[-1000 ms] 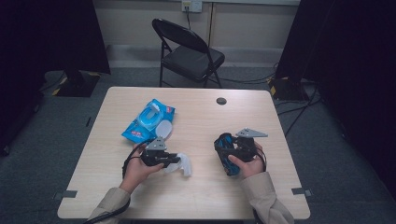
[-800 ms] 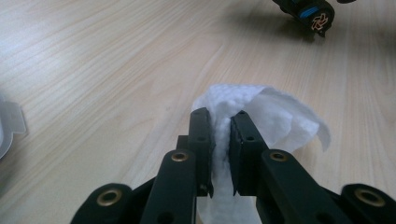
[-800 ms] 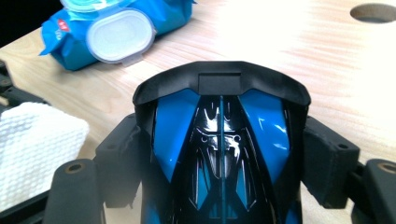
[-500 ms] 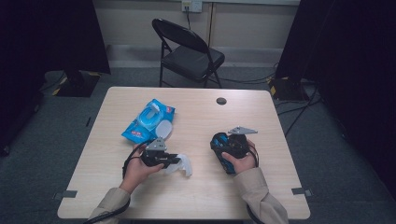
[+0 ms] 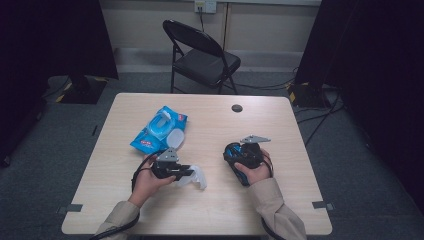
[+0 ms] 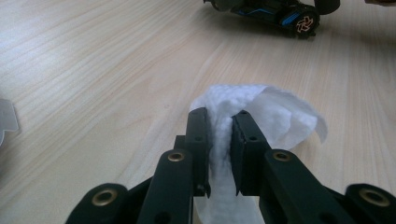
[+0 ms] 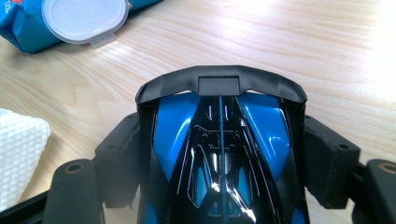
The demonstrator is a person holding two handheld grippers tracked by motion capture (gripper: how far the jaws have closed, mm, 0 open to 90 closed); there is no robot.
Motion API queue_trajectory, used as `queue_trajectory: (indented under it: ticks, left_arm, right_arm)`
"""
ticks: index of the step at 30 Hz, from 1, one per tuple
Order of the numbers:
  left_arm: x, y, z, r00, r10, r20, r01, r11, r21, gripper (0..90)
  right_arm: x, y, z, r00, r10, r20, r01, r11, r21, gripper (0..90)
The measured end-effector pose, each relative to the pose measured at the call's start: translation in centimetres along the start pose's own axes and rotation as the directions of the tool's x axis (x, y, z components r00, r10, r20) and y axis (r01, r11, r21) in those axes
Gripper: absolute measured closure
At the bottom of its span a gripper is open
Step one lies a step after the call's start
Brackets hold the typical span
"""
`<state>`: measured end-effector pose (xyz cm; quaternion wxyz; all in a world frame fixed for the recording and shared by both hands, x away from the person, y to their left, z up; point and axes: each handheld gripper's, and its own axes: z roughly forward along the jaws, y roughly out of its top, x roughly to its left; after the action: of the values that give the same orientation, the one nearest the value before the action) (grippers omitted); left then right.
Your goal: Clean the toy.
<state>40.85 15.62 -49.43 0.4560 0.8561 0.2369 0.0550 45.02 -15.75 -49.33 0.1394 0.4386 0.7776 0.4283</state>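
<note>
Left gripper [image 6: 219,126] has its jaws closed tight on a bunched white wipe [image 6: 261,114], most of the sheet puffing out past the fingertips and resting on the table [image 5: 280,130]; in the high view that wipe [image 5: 196,176] lies at about five o'clock from the wipes pack. Right gripper [image 7: 219,154] has its jaws spread wide around the flanks of a blue and black toy car [image 7: 219,140], pads pressed against its sides; seen from above, the car [image 5: 239,156] sits at three o'clock from the wipe, well apart from it.

Judging by this, the step in hand is bringing cloth and car together for a wipe-down; the next move calls for steadying the car and drawing the wipe across its glossy shell, with enough loose sheet left ahead of the jaws to touch first.

Wipes pack [image 5: 159,129]: a blue soft pouch lying flat at ten o'clock from table centre, its round white flip lid [image 7: 85,19] swung open; what remains inside cannot be told.
</note>
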Motion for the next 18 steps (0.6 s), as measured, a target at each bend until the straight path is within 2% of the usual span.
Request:
queue_trajectory:
  ticks: [18]
  left_arm:
    - [0.03,0.17,0.08,0.9999,0.004,-0.012,-0.004,1.0,0.005,75.9]
  right_arm:
    - [0.36,-0.04,0.85,0.9998,-0.021,0.005,0.02,0.999,0.03,24.3]
